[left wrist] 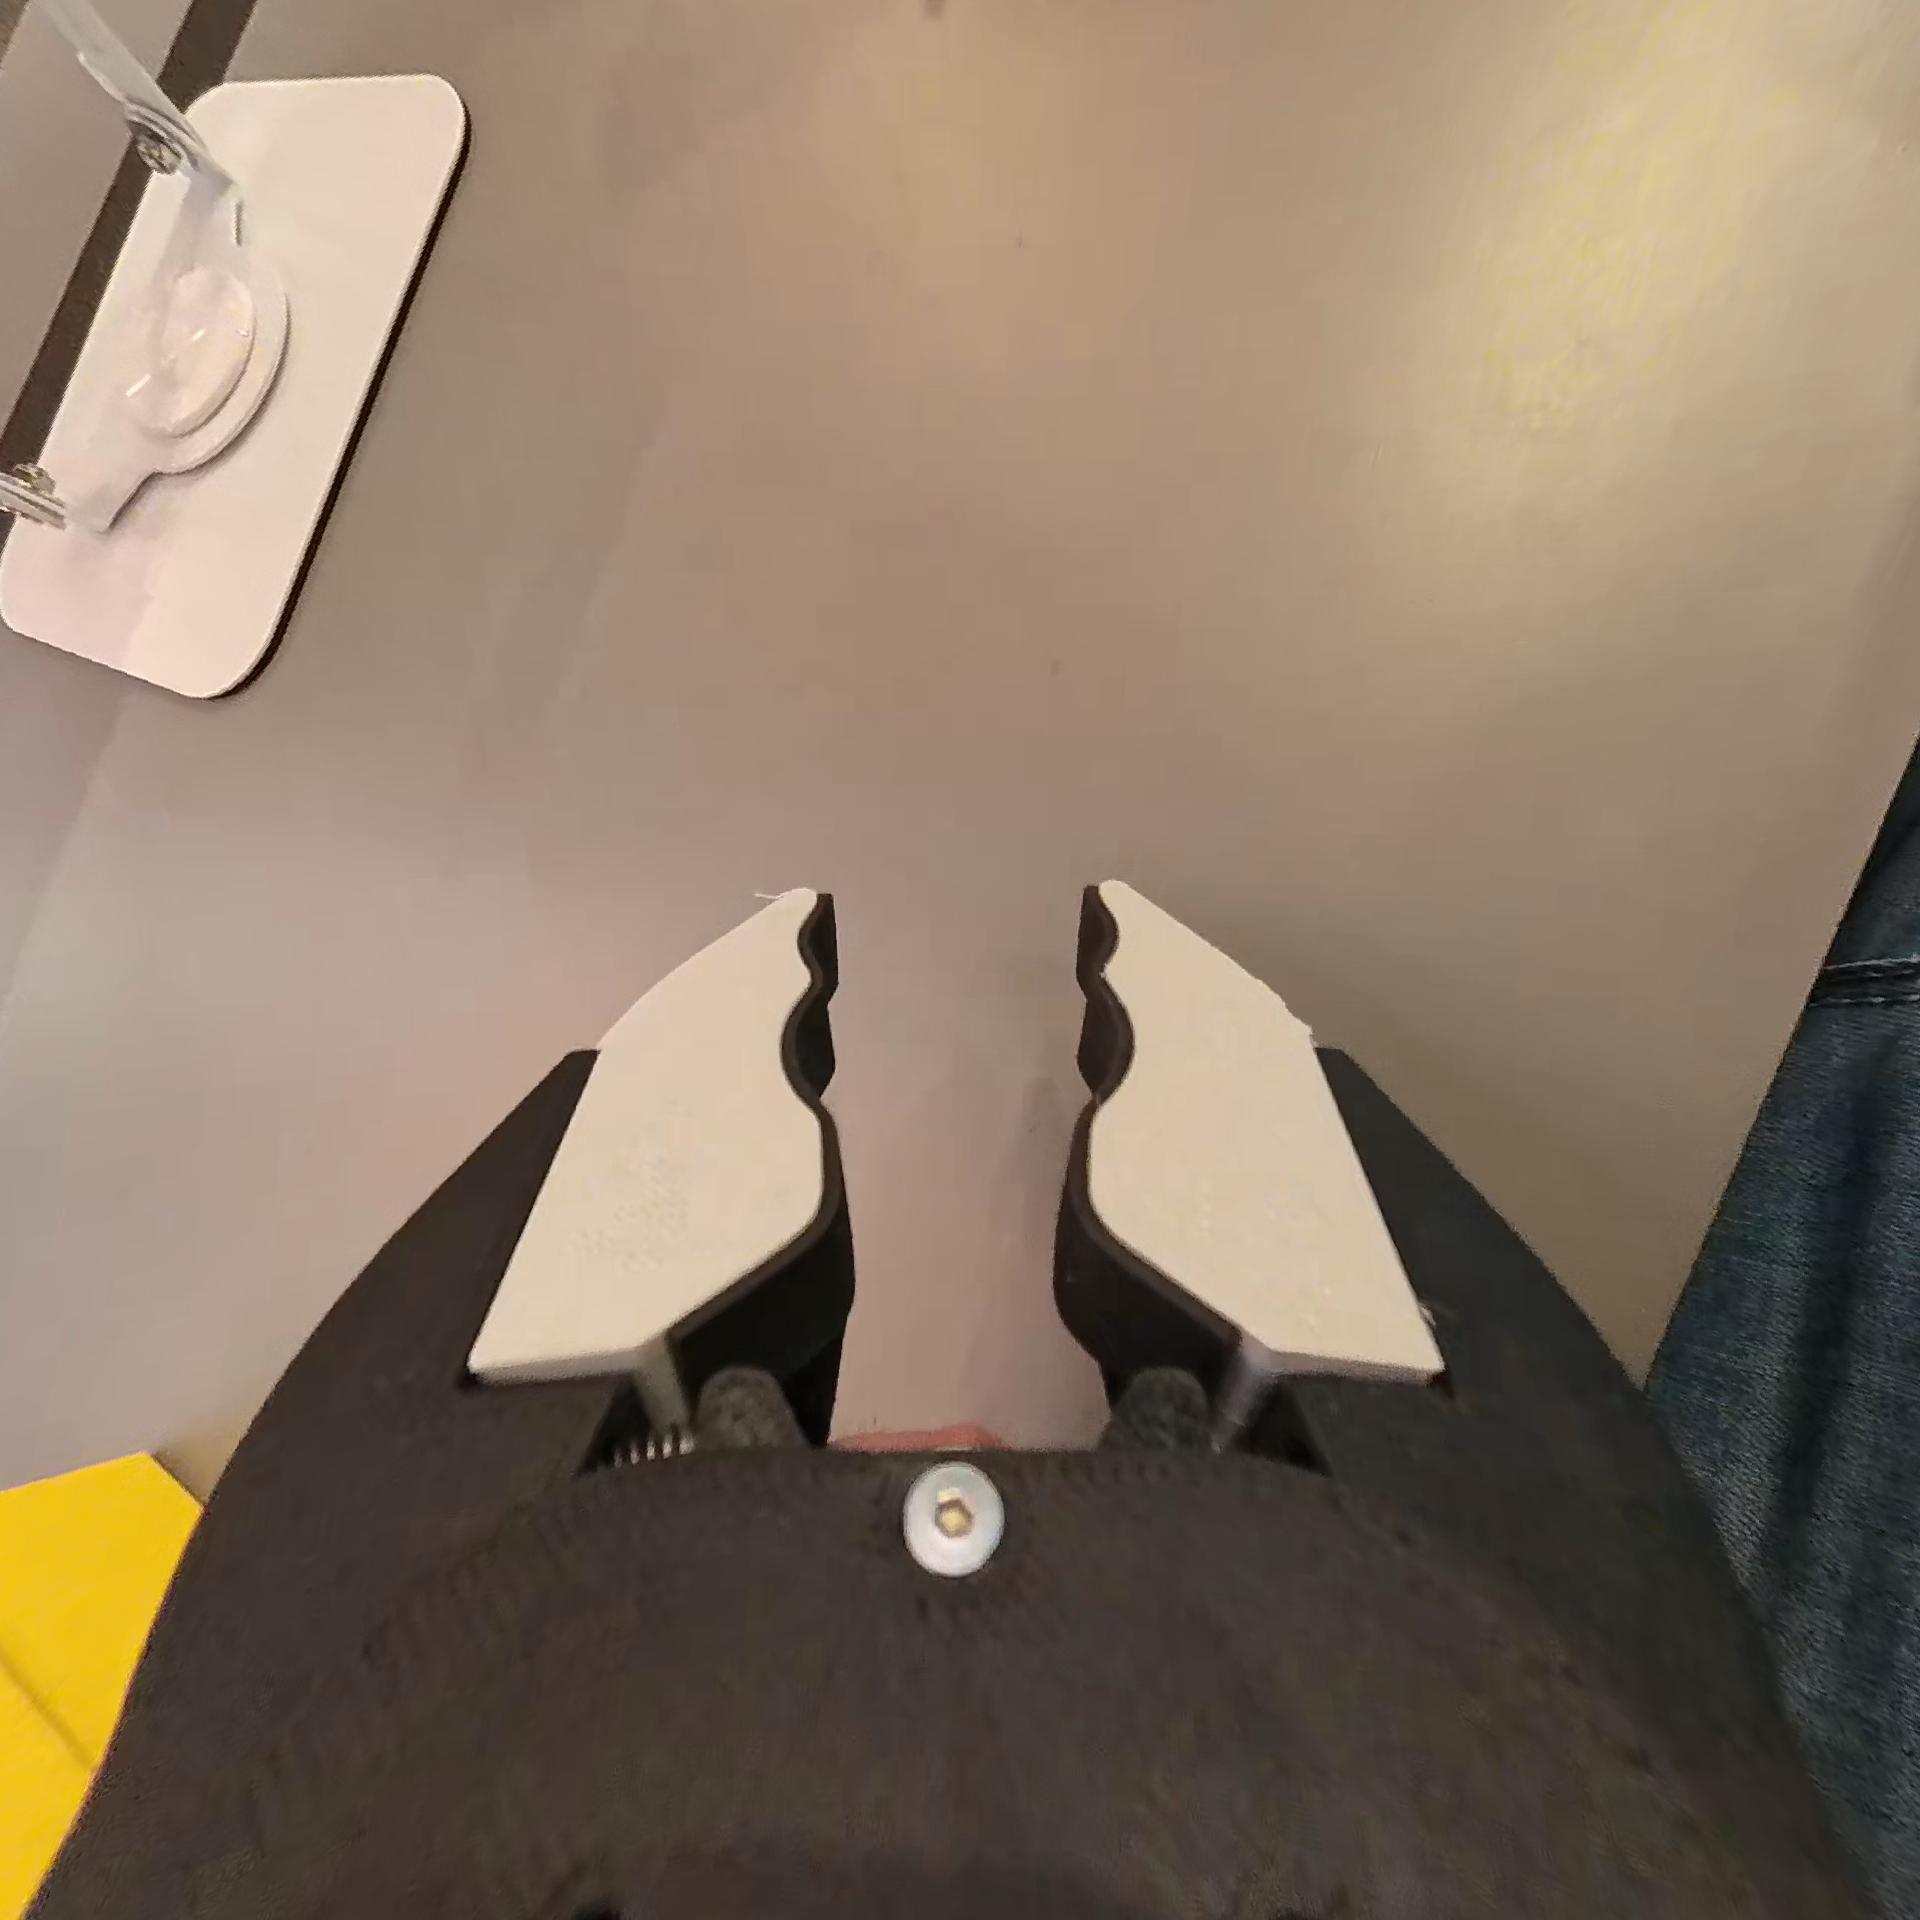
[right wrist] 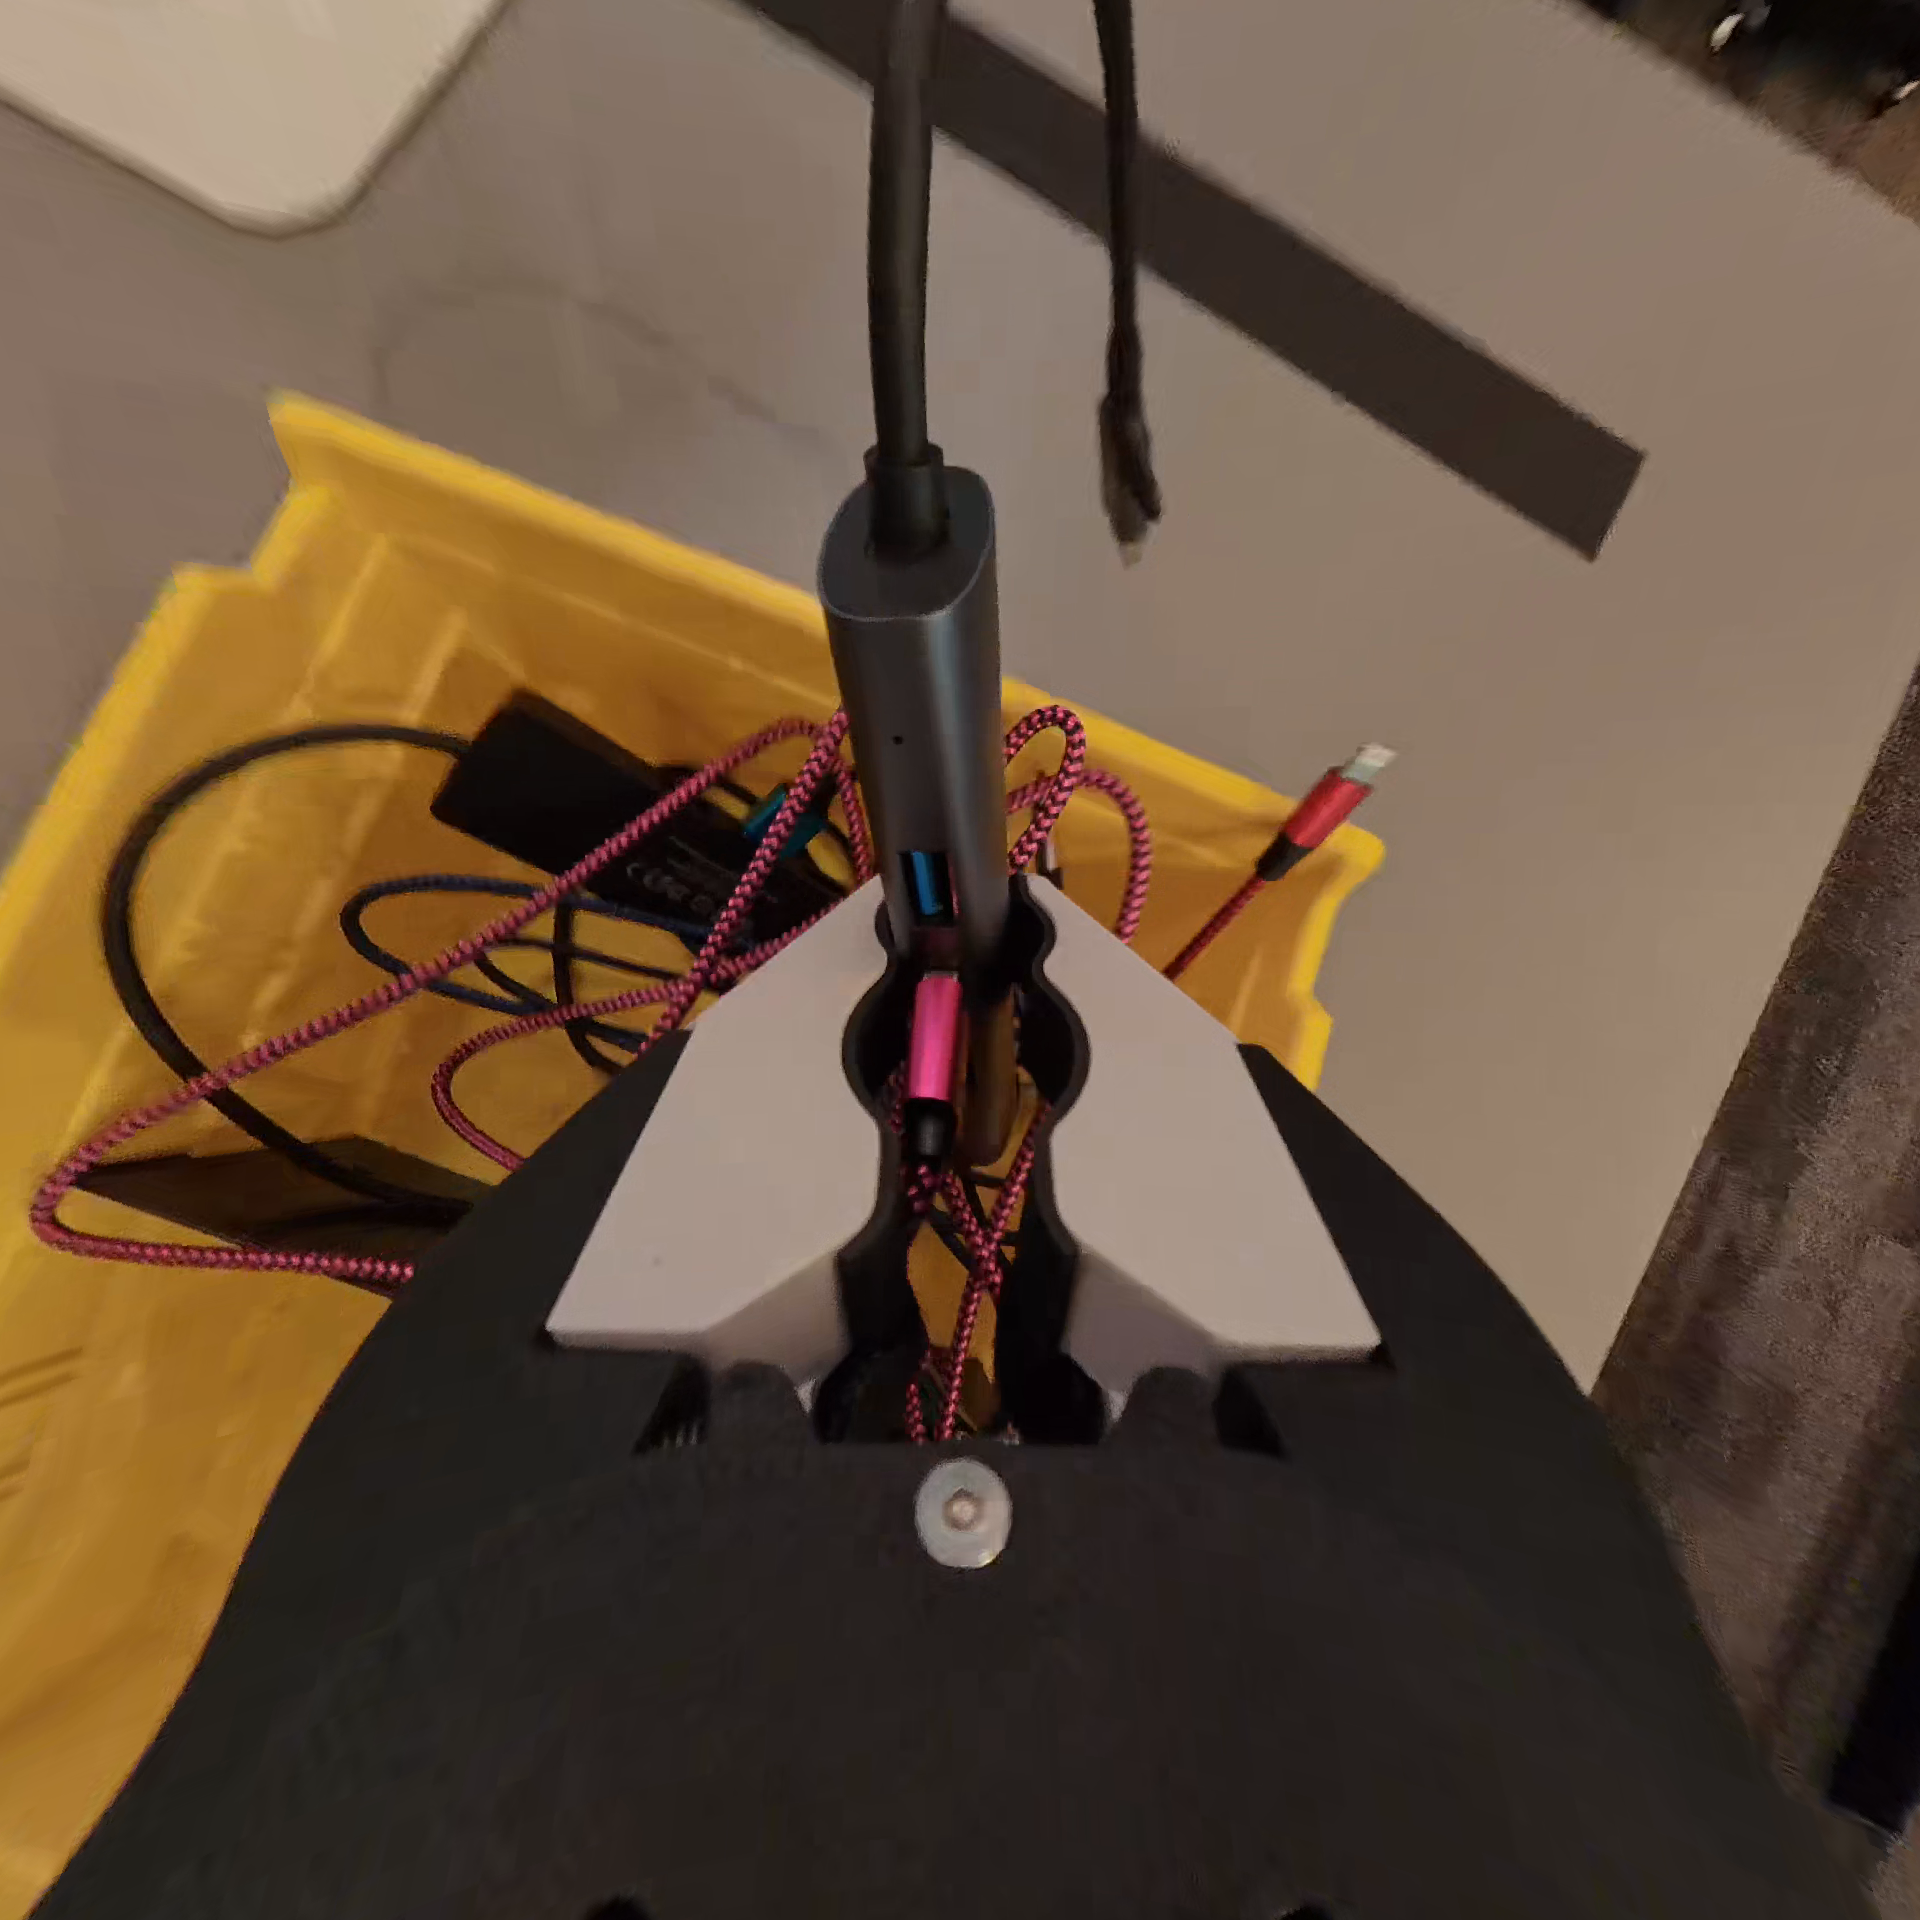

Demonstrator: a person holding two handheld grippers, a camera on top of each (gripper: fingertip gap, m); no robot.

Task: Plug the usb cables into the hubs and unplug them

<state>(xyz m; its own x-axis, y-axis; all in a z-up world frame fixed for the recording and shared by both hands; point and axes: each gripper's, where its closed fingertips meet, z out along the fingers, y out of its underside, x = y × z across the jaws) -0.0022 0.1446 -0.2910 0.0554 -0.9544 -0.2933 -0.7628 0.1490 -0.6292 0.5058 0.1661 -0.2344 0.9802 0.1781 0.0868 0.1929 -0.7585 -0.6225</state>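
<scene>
Right gripper (right wrist: 961,914) clamping grey hub (right wrist: 914,665) (pink cable (right wrist: 312,1029) plugged)

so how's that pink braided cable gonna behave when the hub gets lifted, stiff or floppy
Probably floppy: the pink braided cable lies in loose loops over the yellow bin. It may snag, since it is tangled with darker cables there. Its strands pass between the right claw's fingers beside the grey hub, so it would likely drag along.
</scene>
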